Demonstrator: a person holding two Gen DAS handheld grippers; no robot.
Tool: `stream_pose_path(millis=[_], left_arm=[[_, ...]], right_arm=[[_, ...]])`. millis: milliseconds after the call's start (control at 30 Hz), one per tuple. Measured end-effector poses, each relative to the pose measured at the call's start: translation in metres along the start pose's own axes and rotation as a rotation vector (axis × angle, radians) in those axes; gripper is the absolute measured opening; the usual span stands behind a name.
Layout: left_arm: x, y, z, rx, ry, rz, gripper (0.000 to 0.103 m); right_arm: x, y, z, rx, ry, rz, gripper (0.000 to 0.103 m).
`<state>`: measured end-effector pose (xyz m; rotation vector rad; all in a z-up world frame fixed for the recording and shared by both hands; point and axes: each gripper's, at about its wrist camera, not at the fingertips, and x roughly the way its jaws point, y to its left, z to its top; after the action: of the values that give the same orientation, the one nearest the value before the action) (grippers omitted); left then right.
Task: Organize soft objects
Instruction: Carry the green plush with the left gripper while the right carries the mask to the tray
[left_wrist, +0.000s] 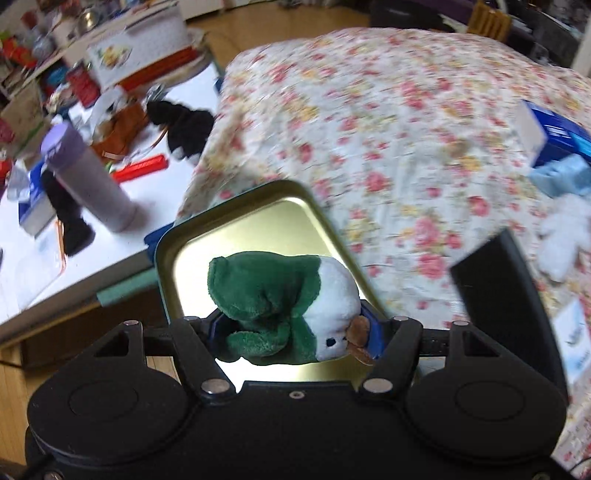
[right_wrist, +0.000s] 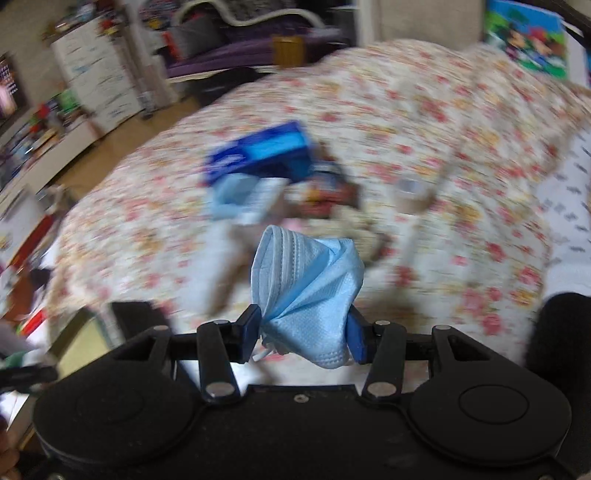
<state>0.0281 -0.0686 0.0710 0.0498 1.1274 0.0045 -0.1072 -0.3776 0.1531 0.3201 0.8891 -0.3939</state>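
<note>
My left gripper (left_wrist: 295, 332) is shut on a green and white plush bird (left_wrist: 284, 306) and holds it over an open gold tin tray (left_wrist: 258, 221) at the edge of the floral bedspread (left_wrist: 388, 129). My right gripper (right_wrist: 303, 332) is shut on a crumpled light blue face mask (right_wrist: 306, 288) and holds it above the floral bedspread (right_wrist: 443, 166). A white plush toy (left_wrist: 565, 236) lies at the right of the bed in the left wrist view. More blue masks (right_wrist: 236, 199) spill from a blue box (right_wrist: 262, 151) on the bed.
A white table (left_wrist: 110, 236) stands left of the bed with a grey bottle (left_wrist: 88, 181), black soft items (left_wrist: 184, 129), a red stick (left_wrist: 140, 170) and boxes. A blue box (left_wrist: 554, 136) and a black slab (left_wrist: 509, 302) lie at right. Shelves and drawers (right_wrist: 96, 85) stand behind the bed.
</note>
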Motion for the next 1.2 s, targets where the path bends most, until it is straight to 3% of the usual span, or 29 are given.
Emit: stream_pose_path(millis=[367,533,767,1033,1200], left_arm=[[0.044,0.05,0.008,-0.058,-0.006,0.038,0.064],[0.068,0.07,0.009,-0.089,0.043,0.066,0.064],[0.068,0.077,0.008,-0.105,0.045,0.039,0.065],[0.069,0.078,0.01,-0.114,0.042,0.055,0.068],[0.069,0.078,0.01,-0.118,0.047,0.05,0.072]], right_arm=[[-0.016,0.137,-0.027,-0.247,0.072,0.232,0.047],[-0.003,0.183,-0.042,-0.338,0.142,0.29,0.047],[0.033,0.228,-0.073,-0.41,0.234,0.271,0.047],[0.054,0.243,-0.093,-0.462,0.277,0.222,0.049],[0.061,0.245,-0.092,-0.462,0.272,0.209,0.067]])
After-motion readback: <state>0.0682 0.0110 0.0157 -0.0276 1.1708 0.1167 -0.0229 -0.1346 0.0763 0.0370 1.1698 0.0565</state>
